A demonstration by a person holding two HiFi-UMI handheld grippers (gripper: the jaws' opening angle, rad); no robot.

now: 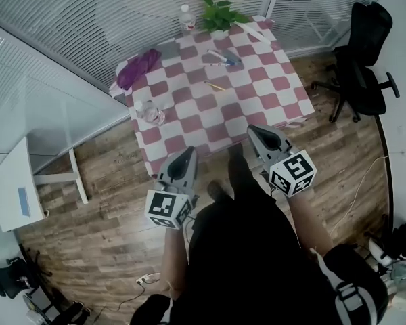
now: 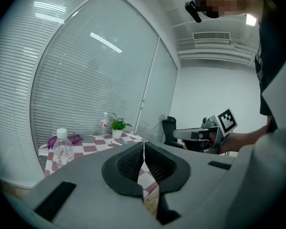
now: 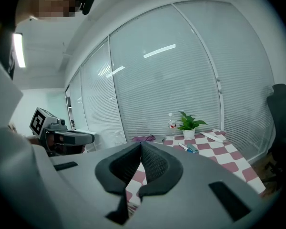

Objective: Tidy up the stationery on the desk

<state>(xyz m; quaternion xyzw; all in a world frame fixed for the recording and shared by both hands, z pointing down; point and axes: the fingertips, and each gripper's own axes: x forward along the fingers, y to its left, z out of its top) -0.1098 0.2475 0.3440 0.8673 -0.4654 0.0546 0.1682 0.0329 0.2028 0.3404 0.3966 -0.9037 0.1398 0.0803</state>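
A desk under a red-and-white checked cloth (image 1: 257,107) stands ahead of me. On it lie two pens (image 1: 218,62) by a small grey-blue item (image 1: 234,60), a yellow pencil (image 1: 214,85), a white ruler (image 1: 253,32), a purple cloth (image 1: 139,68) and a grey pad (image 1: 168,49). My left gripper (image 1: 189,152) and right gripper (image 1: 255,128) hover short of the desk's near edge, both shut and empty. In the left gripper view the left gripper (image 2: 144,144) has its pads meeting; the right gripper (image 3: 141,144) looks the same in the right gripper view, where the pens (image 3: 186,147) and ruler (image 3: 212,136) lie far off.
A potted plant (image 1: 220,12) and a water bottle (image 1: 187,17) stand at the desk's far edge, another bottle (image 1: 151,112) near its left corner. A black office chair (image 1: 362,53) stands at the right, a white side table (image 1: 17,181) at the left. Blinds line the far walls.
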